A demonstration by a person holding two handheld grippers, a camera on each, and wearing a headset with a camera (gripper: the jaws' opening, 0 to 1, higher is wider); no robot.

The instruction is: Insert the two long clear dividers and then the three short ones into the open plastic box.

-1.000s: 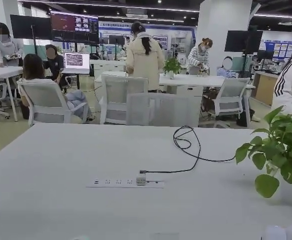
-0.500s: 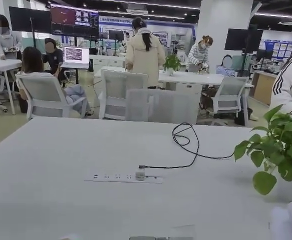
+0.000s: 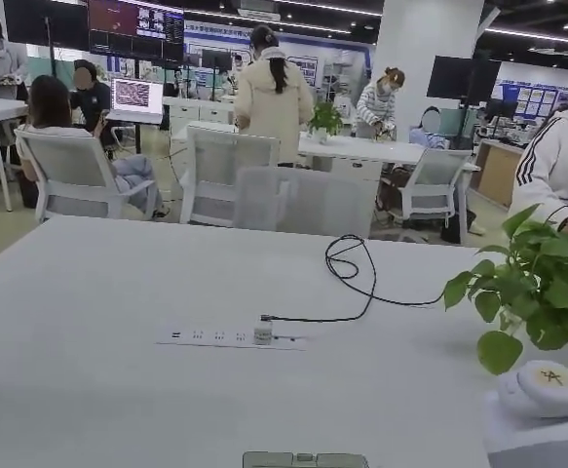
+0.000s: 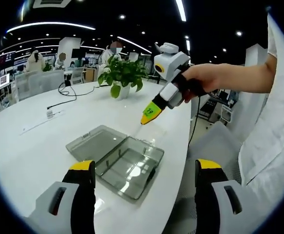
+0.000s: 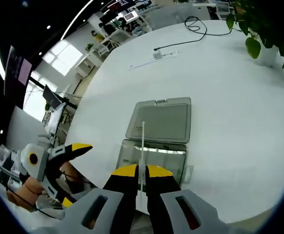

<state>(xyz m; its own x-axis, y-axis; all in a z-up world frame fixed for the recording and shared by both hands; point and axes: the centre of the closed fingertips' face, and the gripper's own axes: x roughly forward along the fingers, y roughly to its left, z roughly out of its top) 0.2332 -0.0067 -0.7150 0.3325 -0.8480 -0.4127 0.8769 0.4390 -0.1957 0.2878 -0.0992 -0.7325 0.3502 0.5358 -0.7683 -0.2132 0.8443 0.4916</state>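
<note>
The clear plastic box (image 5: 154,156) lies open on the white table, its lid (image 5: 161,119) flat on the far side. My right gripper (image 5: 142,171) is shut on a long clear divider (image 5: 142,141), held over the box's base. In the left gripper view the box (image 4: 124,161) sits just ahead of my left gripper (image 4: 144,180), whose jaws stand wide apart with nothing between them. There the right gripper (image 4: 148,117), in a hand, hovers above the box's far right corner. The box's edge (image 3: 298,458) shows at the bottom of the head view.
A potted plant (image 3: 532,283) stands at the table's right. A power strip (image 3: 230,337) and black cable (image 3: 352,268) lie mid-table. The table edge (image 4: 180,161) runs close beside the box. Chairs and people are beyond the table.
The head camera has tilted down, so the whole scene sits higher. The box's edge has come into view at the bottom.
</note>
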